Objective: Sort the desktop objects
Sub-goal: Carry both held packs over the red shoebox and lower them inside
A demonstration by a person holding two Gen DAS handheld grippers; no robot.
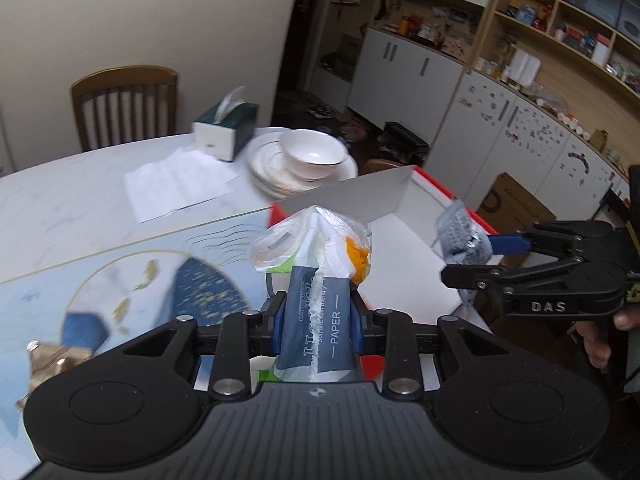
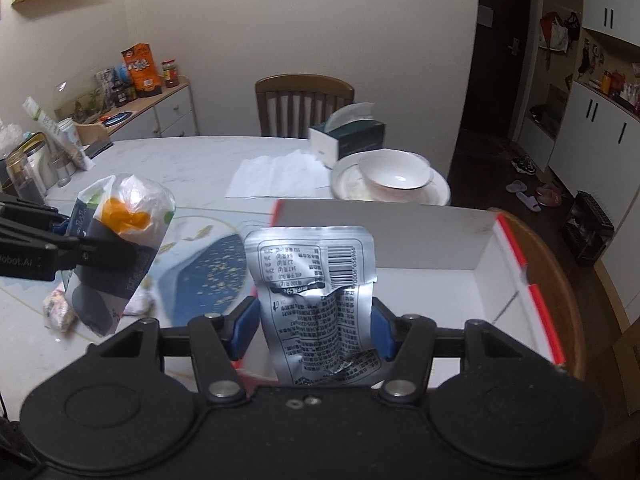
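I logged the left gripper (image 1: 318, 320) clamped on a soft tissue pack (image 1: 316, 280): crinkled clear film over a slate-blue band printed "PAPER", with an orange patch near its top. From the right wrist view the same pack (image 2: 120, 240) hung tilted above the table (image 2: 192, 160), near the open box's left edge. My right gripper (image 2: 316, 320) was pinched on a silver foil pouch (image 2: 312, 280), flat with rounded corners, creased across the middle, its printed back and barcode facing the camera (text too small for me to read). It sat upright over the white cardboard box (image 2: 440, 296), which had a red rim and matte inner walls. Beyond the box stood a glossy white bowl (image 2: 396, 178) on stacked plates (image 2: 348, 184), a dark green tissue box (image 2: 352, 136) and a flat sheet of paper (image 2: 276, 178) on the marble-patterned top.
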